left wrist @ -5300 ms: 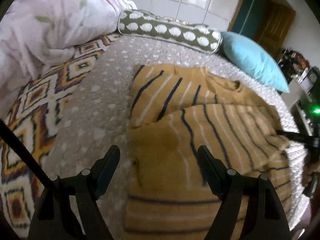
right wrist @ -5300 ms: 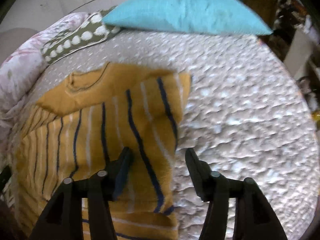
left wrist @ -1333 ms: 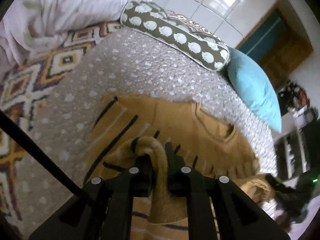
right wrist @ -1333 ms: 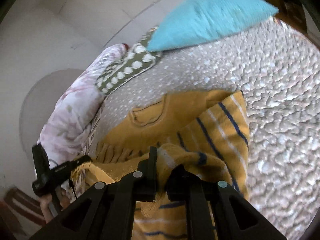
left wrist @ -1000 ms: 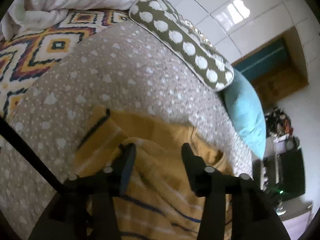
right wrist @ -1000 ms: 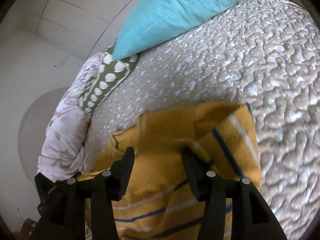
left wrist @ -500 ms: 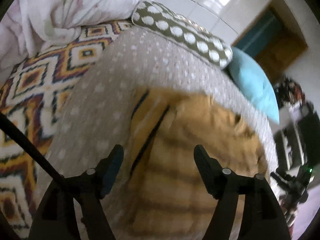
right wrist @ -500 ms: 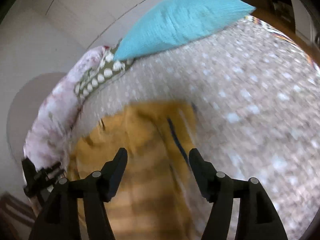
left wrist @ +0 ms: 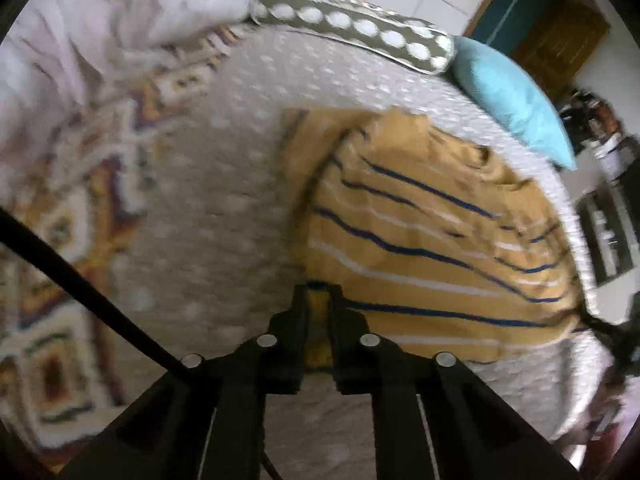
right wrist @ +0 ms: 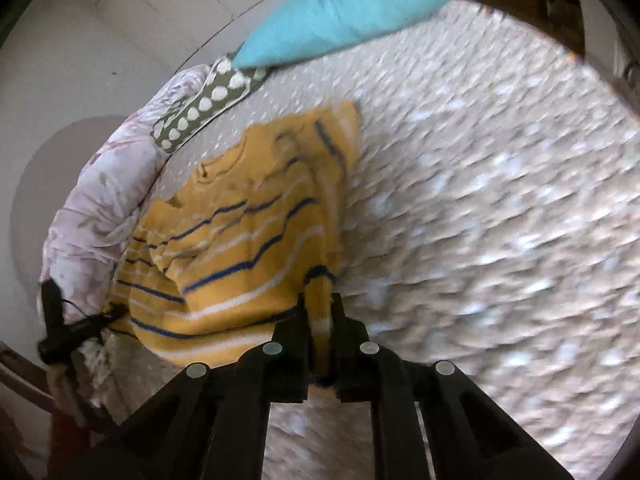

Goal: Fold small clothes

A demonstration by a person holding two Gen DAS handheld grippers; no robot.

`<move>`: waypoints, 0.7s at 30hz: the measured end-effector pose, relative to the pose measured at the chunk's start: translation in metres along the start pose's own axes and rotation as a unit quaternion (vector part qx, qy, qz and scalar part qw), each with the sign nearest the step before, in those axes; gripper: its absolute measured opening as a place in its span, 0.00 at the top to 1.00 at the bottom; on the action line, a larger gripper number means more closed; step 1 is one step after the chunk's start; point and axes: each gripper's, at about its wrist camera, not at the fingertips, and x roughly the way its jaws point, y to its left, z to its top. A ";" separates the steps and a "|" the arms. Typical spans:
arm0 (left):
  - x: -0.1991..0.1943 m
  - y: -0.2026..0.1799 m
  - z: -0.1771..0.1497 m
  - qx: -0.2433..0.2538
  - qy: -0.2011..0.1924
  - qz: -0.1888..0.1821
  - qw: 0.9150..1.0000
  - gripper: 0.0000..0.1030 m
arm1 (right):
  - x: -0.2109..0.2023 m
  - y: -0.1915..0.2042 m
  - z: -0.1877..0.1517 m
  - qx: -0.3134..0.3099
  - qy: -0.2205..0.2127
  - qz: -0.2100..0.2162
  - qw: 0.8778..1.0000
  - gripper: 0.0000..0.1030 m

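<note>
Fingers (left wrist: 298, 320) of the left gripper (left wrist: 318, 312) are pressed nearly together, pinching a near-edge corner of the striped sweater (left wrist: 420, 232). Fingers (right wrist: 300, 328) of the right gripper (right wrist: 319, 320) do the same on the opposite near corner of the sweater (right wrist: 248, 248).

Hard to read: both views are motion-blurred, so stripe detail and the sweater's folded layers smear. The fabric deep between the pads is in shadow, so how far it reaches in is unclear. In the left view the other gripper is only a dark smear at the right rim; in the right view the left gripper shows small at the left rim. The sweater's collar is barely legible.

Versus half a second ago: both pairs of fingers were spread wide above the sweater with nothing between them; now each is clamped on a corner. About a second ago they had just let go of the folded-over fabric.

Sweater lies on the dotted grey bed cover (left wrist: 208, 200), collar end far, toward the spotted olive bolster (left wrist: 352, 32) and the blue pillow (right wrist: 344, 4). Its near hem runs from one set of fingers to the other, body stretching away from both. Floral duvet (left wrist: 120, 12) and patterned blanket (left wrist: 60, 220) sit left of it, apart.
</note>
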 end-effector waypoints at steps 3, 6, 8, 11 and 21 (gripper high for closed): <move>-0.001 0.014 -0.009 -0.023 0.003 0.001 1.000 0.84 | 0.004 -0.016 -0.009 0.014 0.022 -0.019 0.999 0.90; -0.011 0.024 -0.026 -0.035 -0.007 0.011 0.999 0.83 | -0.004 -0.025 -0.015 0.040 0.007 -0.005 0.999 0.78; -0.019 0.021 -0.036 -0.024 -0.020 0.026 0.999 0.75 | -0.019 -0.025 -0.016 0.043 -0.011 -0.005 0.999 0.78; -0.030 0.020 -0.051 -0.023 -0.053 0.038 0.998 0.48 | -0.035 -0.010 -0.009 0.016 -0.045 -0.033 0.998 0.78; -0.003 0.018 -0.093 -0.006 -0.086 0.100 0.991 0.36 | 0.017 0.082 0.042 -0.063 -0.057 -0.003 0.996 0.78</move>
